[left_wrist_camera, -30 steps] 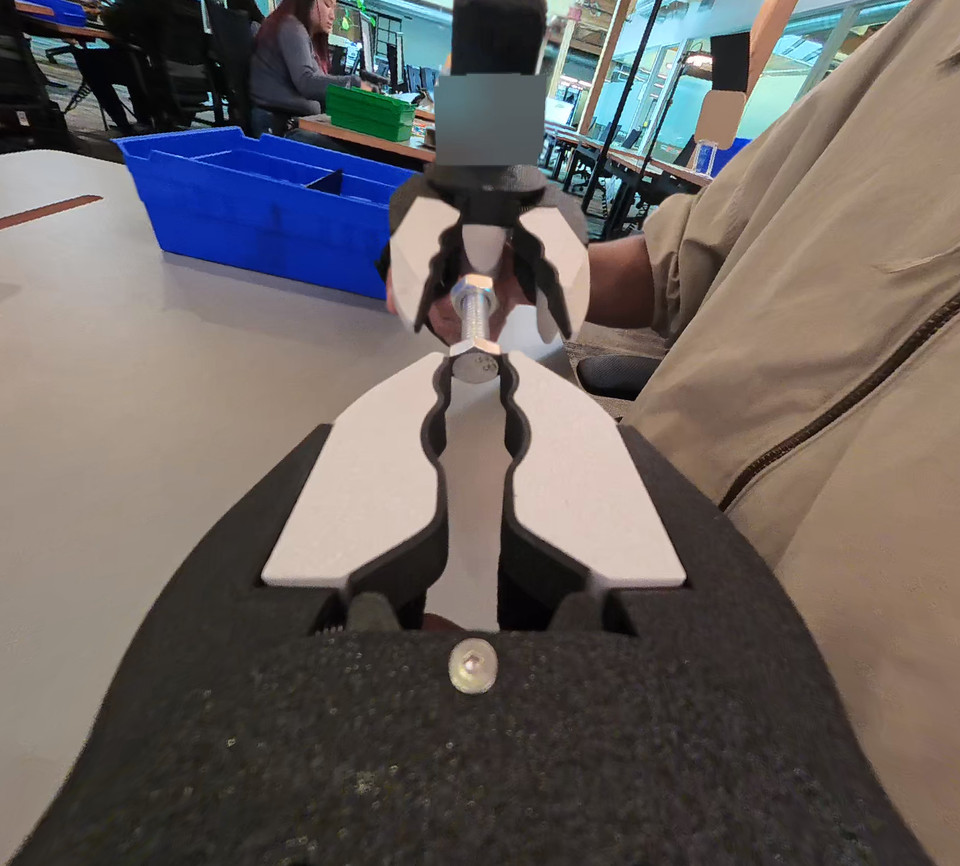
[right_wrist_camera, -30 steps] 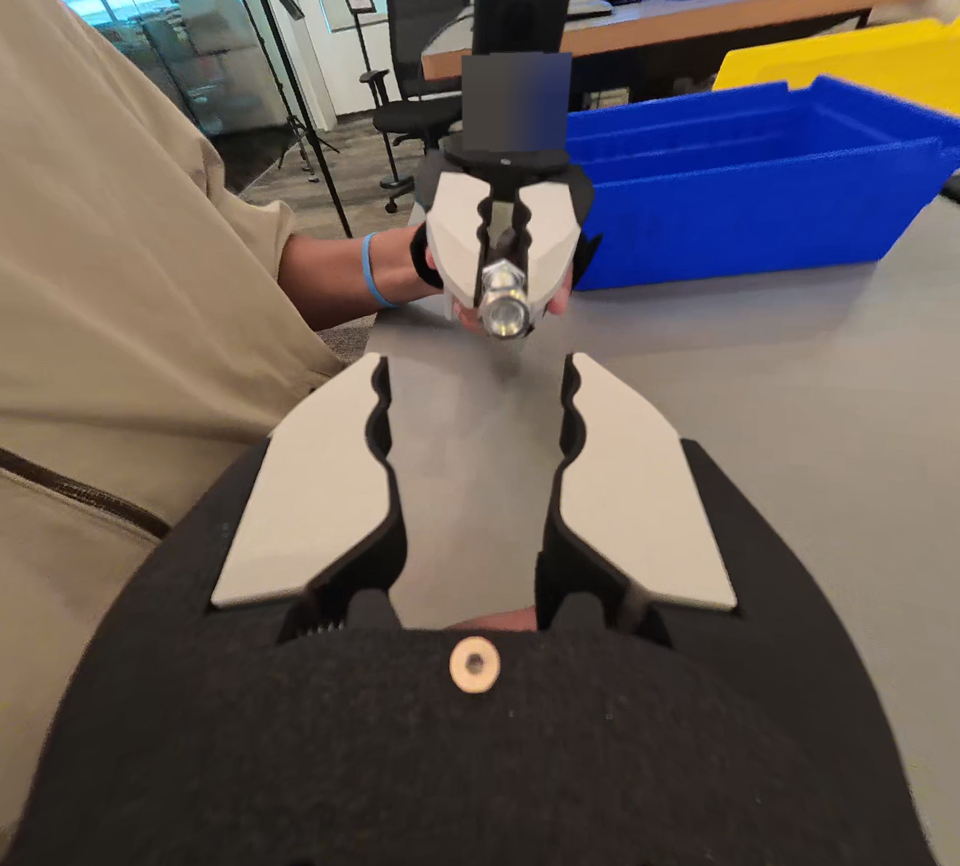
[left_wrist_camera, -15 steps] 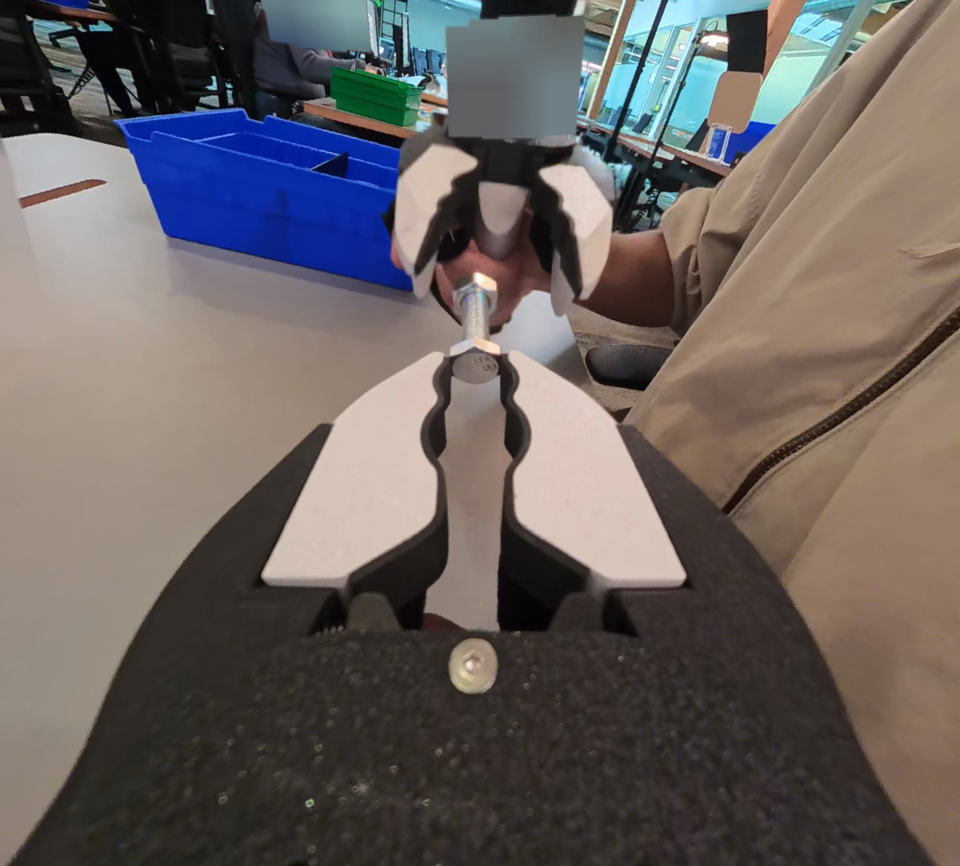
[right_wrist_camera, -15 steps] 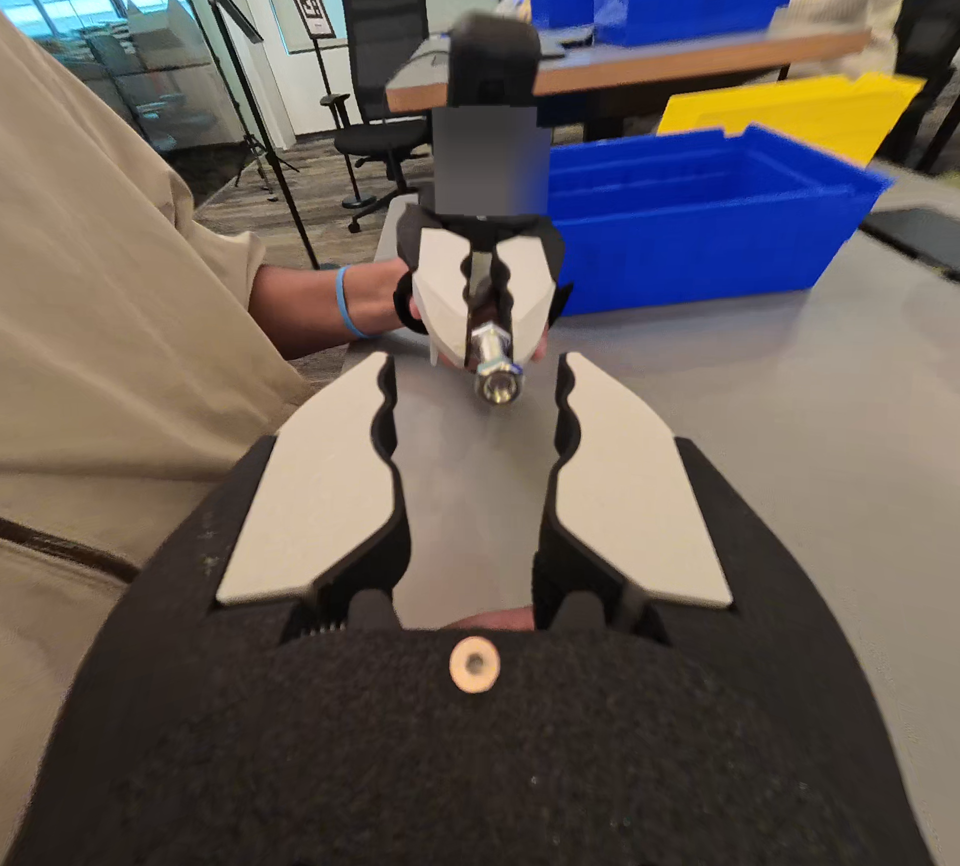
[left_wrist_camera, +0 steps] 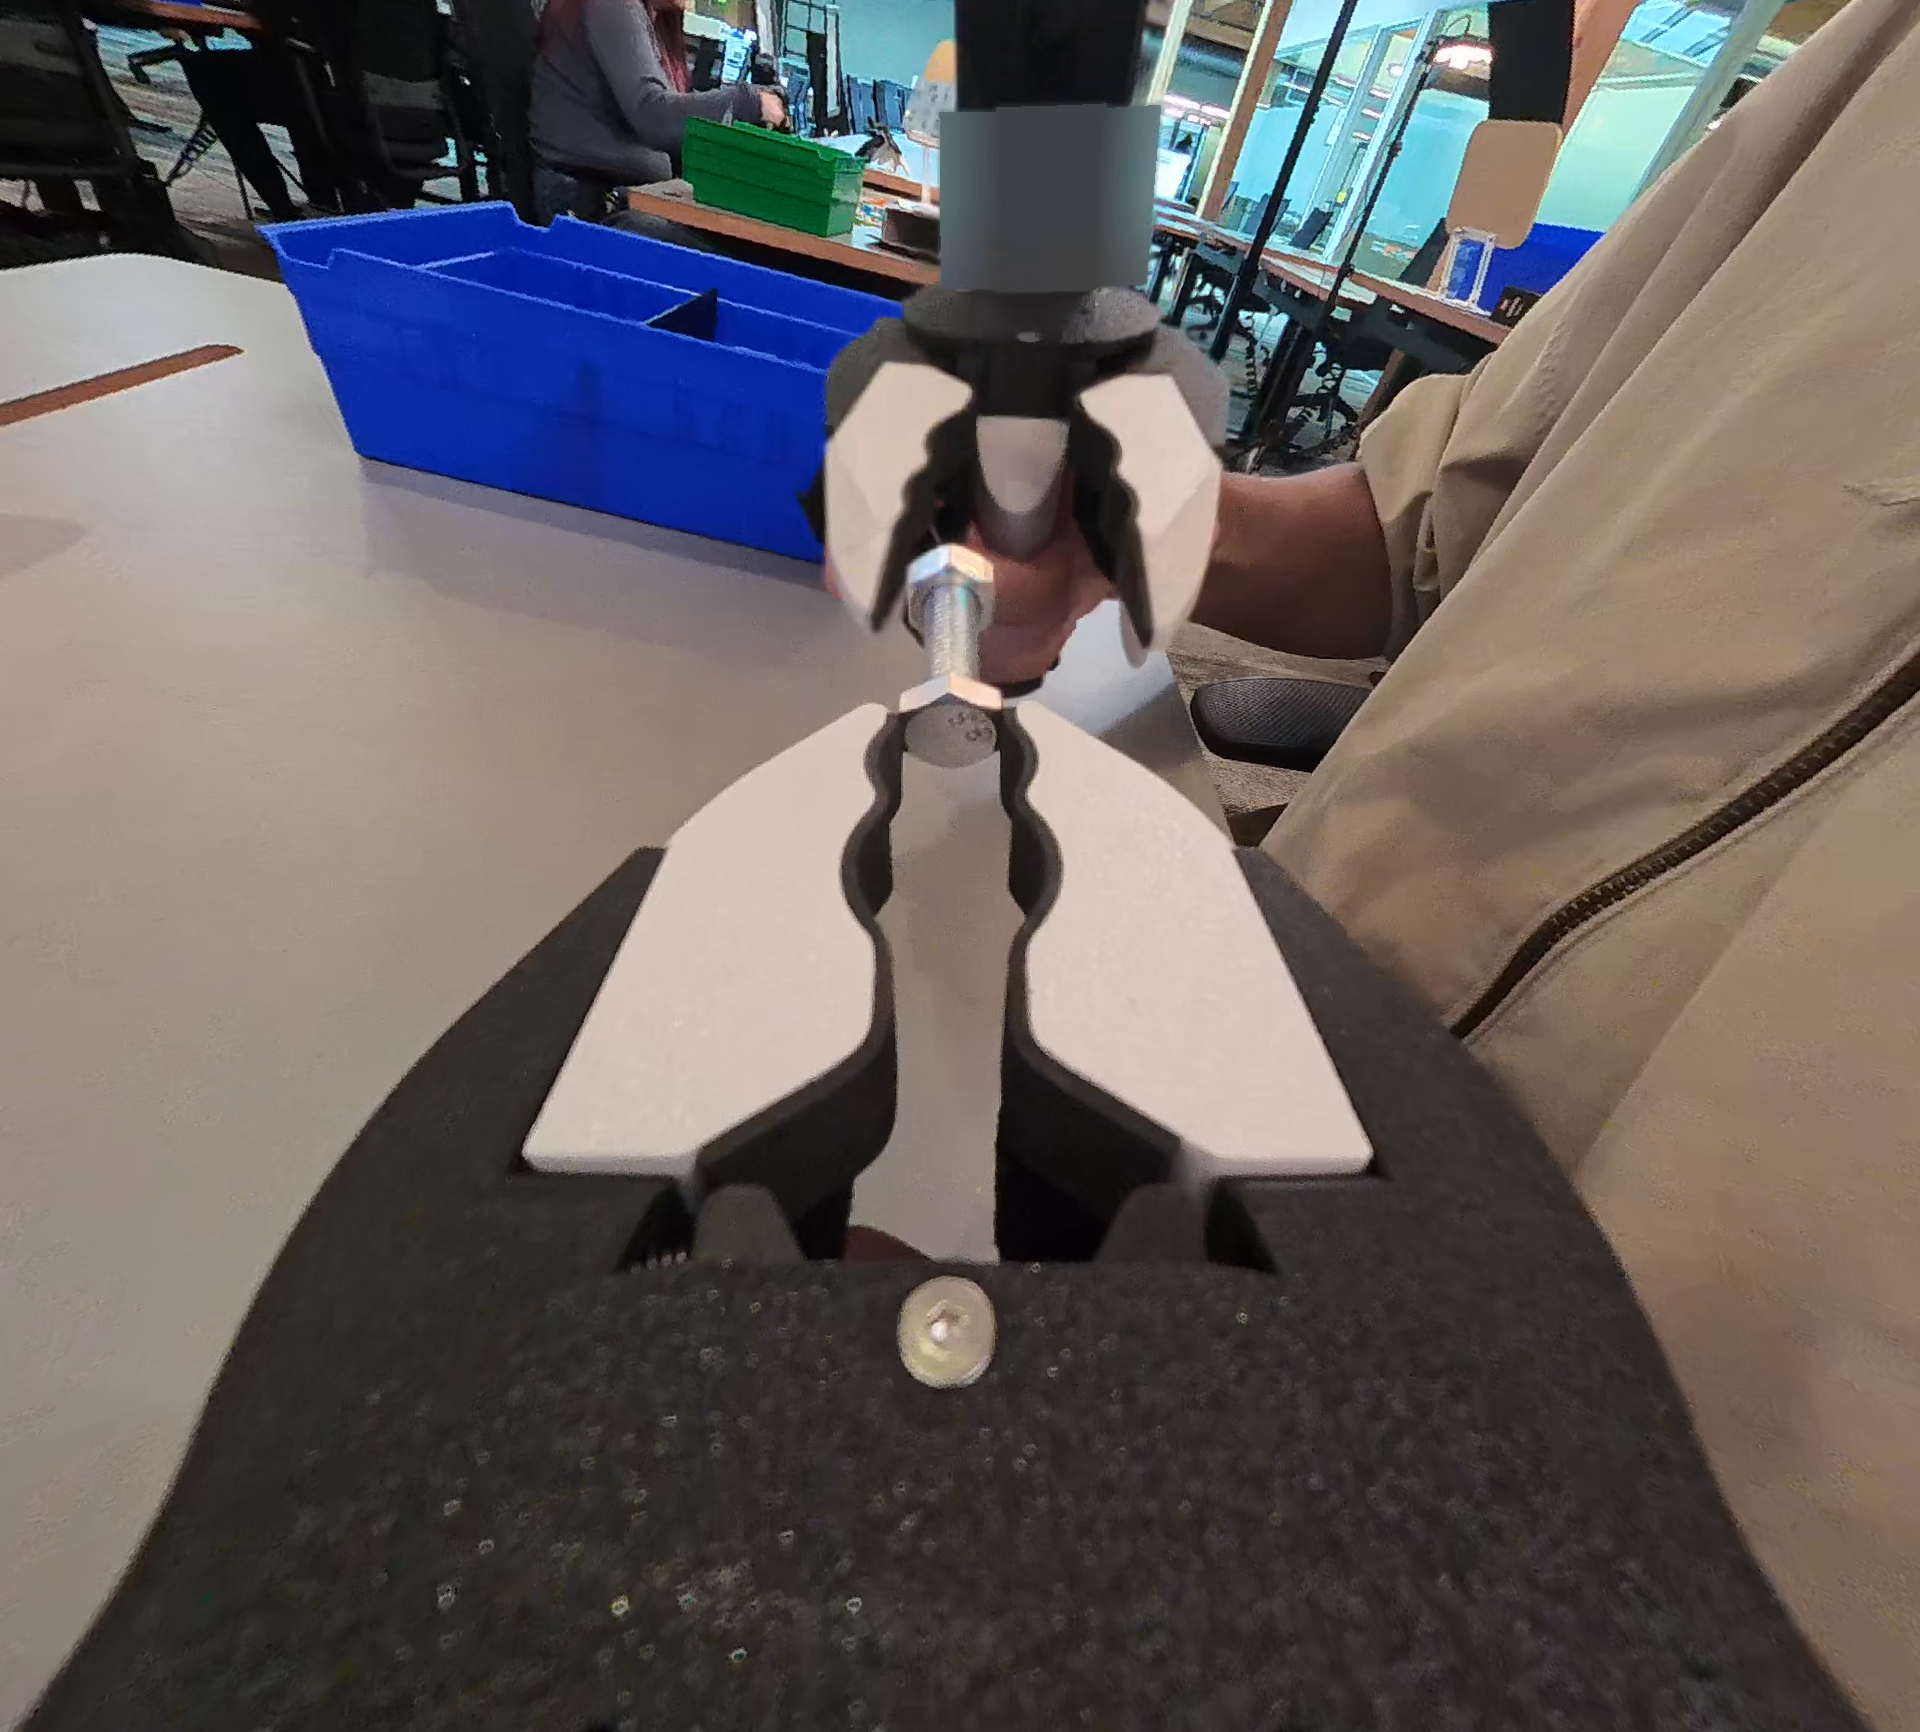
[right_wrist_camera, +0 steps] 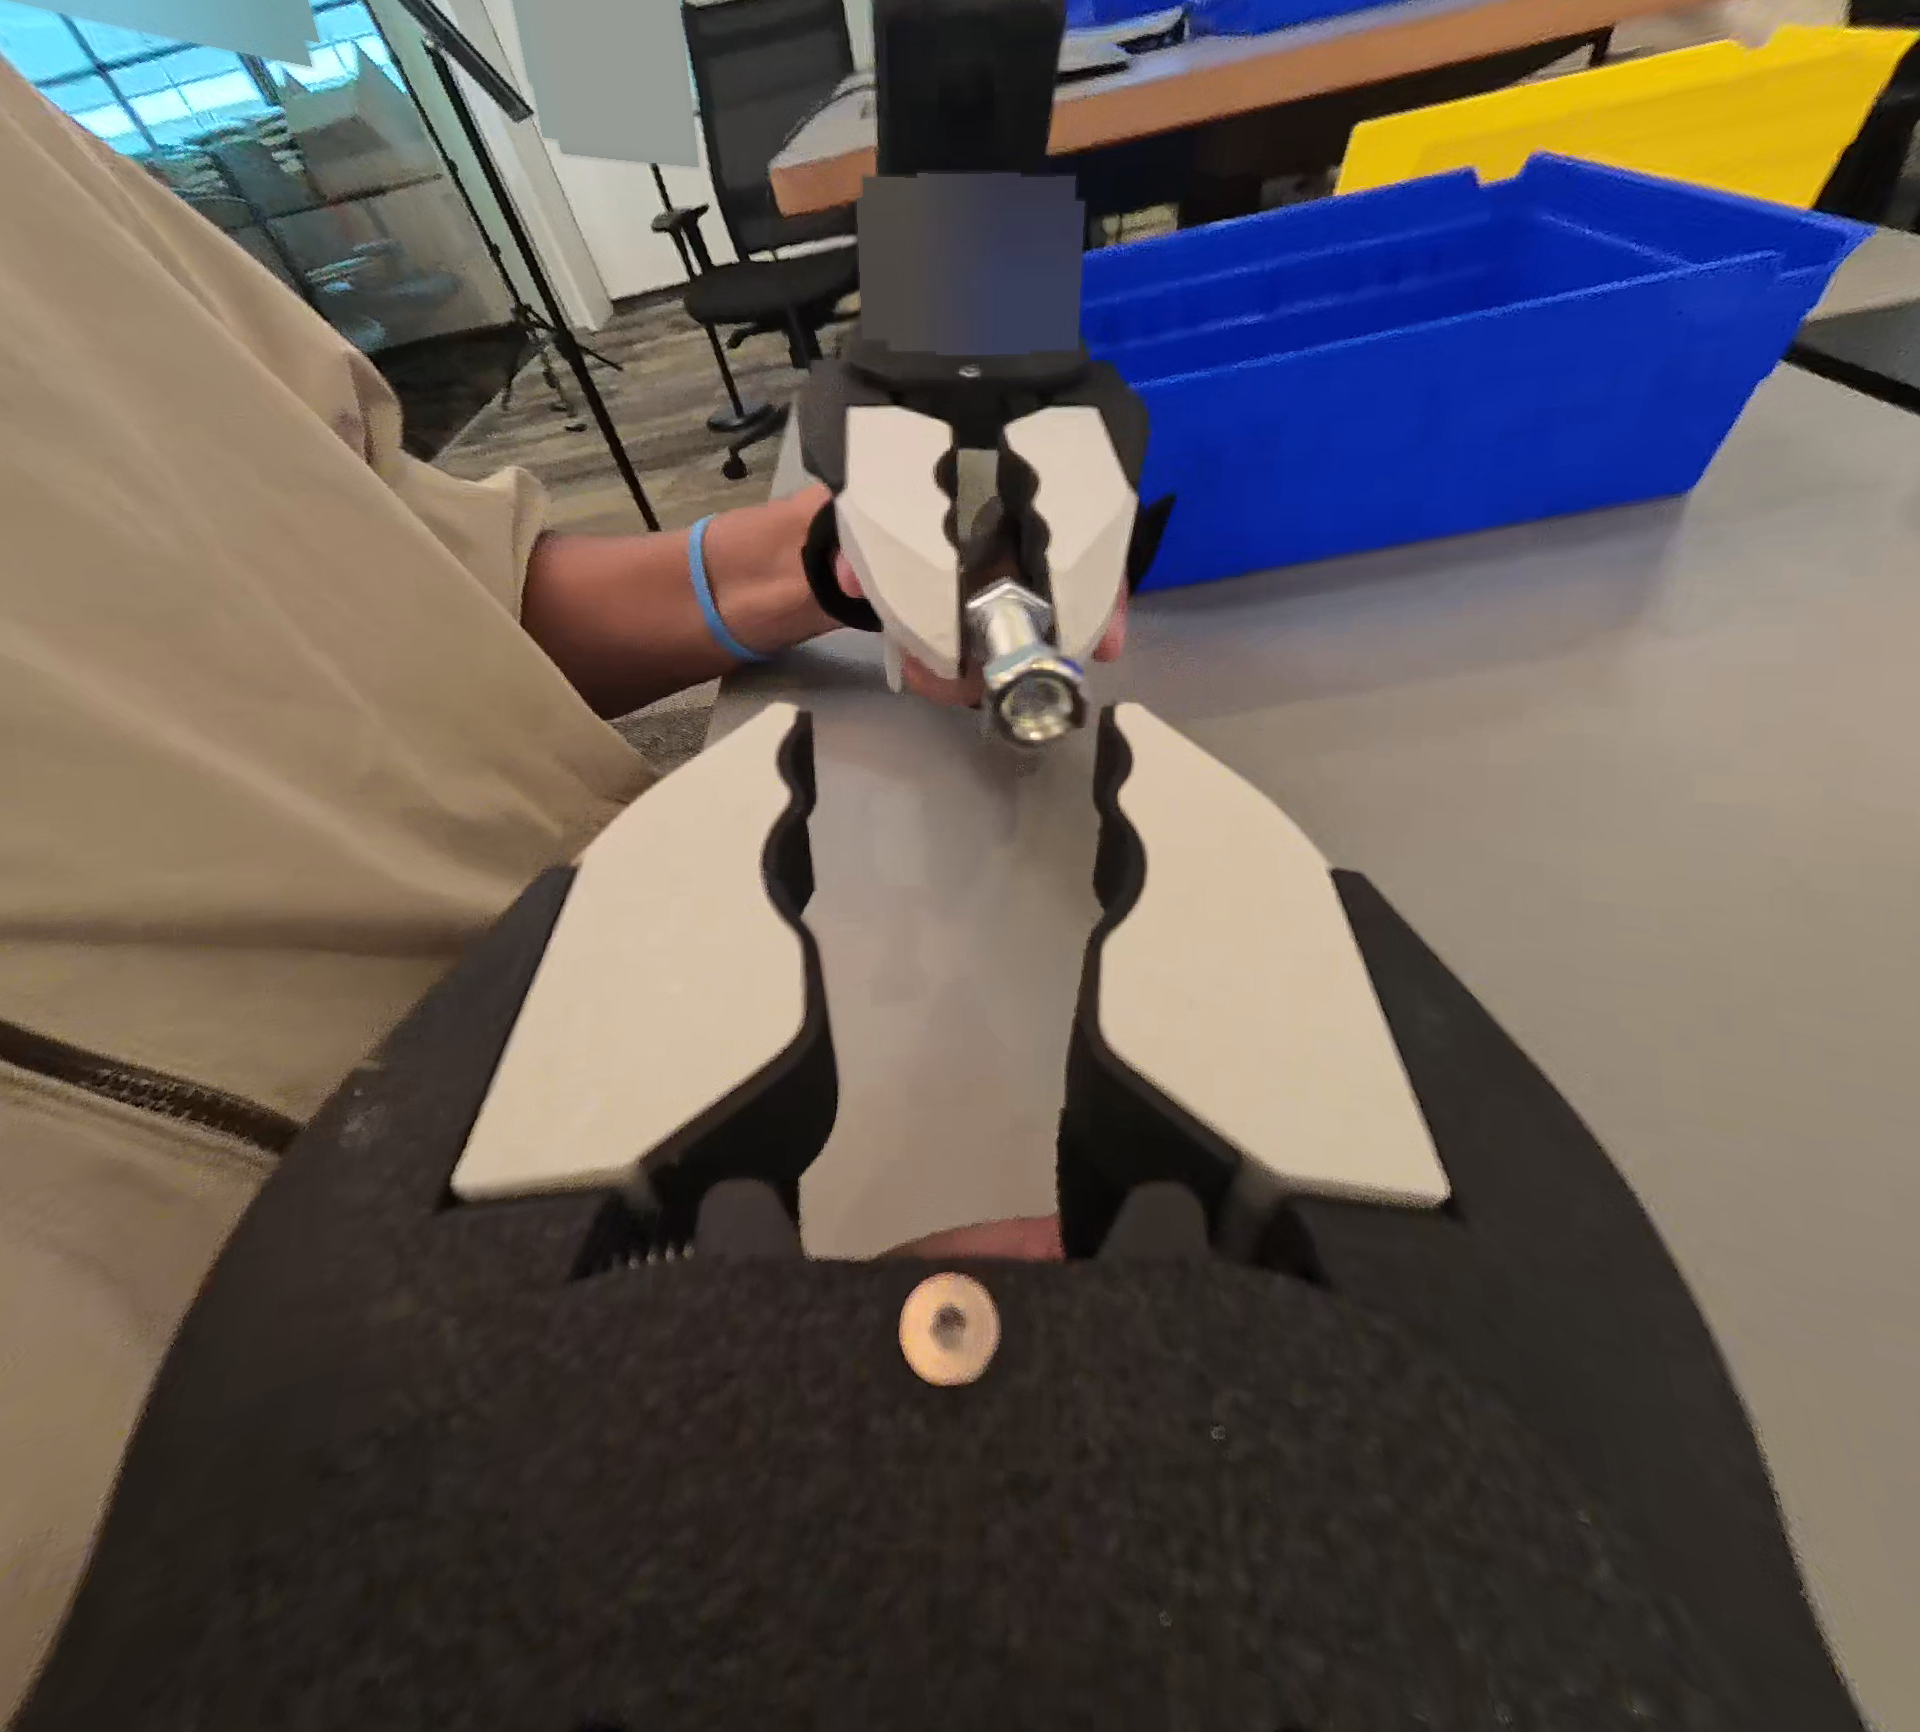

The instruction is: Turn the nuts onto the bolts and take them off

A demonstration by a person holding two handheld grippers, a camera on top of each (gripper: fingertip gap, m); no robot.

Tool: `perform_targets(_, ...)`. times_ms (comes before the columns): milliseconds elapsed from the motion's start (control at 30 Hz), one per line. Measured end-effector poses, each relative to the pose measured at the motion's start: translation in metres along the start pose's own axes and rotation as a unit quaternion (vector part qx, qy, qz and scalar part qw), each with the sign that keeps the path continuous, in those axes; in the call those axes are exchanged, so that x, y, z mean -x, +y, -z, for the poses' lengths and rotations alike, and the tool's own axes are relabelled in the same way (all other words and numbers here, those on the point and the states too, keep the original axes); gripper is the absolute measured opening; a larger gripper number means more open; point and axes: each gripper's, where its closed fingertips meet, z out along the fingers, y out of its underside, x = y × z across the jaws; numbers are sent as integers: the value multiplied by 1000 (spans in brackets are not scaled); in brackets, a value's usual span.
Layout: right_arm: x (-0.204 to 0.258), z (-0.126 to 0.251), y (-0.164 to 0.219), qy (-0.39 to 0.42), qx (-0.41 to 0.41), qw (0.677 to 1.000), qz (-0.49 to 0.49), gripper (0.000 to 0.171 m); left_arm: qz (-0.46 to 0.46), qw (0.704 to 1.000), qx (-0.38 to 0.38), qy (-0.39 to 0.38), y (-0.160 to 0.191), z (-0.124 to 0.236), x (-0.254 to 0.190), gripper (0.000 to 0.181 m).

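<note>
Left gripper [left_wrist_camera: 951,732] clamped on the hexagonal head of a shiny threaded steel bolt [left_wrist_camera: 954,643], held between the tips of its white, wavy-edged fingers [left_wrist_camera: 769,944]. Shank pointing away toward the right gripper [left_wrist_camera: 1018,560], with a hexagonal metal nut [left_wrist_camera: 948,583] threaded near the far end. Right gripper's fingers [right_wrist_camera: 665,965] spread wide, gripping nothing, tips either side of the nut [right_wrist_camera: 1034,700] but apart from it. Matte black, grainy gripper bodies. Smooth grey worktop [left_wrist_camera: 312,747] below. Ribbed blue plastic bin [left_wrist_camera: 582,373] resting on the worktop behind. Beige jacket sleeve [left_wrist_camera: 1621,643] with dark zip alongside.
</note>
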Motion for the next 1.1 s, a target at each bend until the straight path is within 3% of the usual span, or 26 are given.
perform_targets(233, 2, 2, -18, 14, -28, 999, 30, 52, 0, 1000, 3, -3, 2, 0, 1, 17)
perform_targets(433, -3, 1, 2, 7, 0, 1000, -6, 51, 0, 1000, -1, -5, 0, 2, 2, 17)
perform_targets(700, -9, 5, -18, 34, -25, 999, 13, 51, -3, 1000, 4, -5, 2, 0, 1, 17)
perform_targets(833, -16, 5, -2, 25, -20, 992, -123, 41, -13, 1000, 11, -18, 2, 0, 4, 17)
perform_targets(1000, -14, -3, 4, -12, -57, 959, -279, 41, -45, 997, 35, -46, 8, -4, 7, 17)
perform_targets(1100, -14, -5, 3, -36, -69, 942, -328, 19, -61, 996, 46, -47, 9, -7, 3, 17)
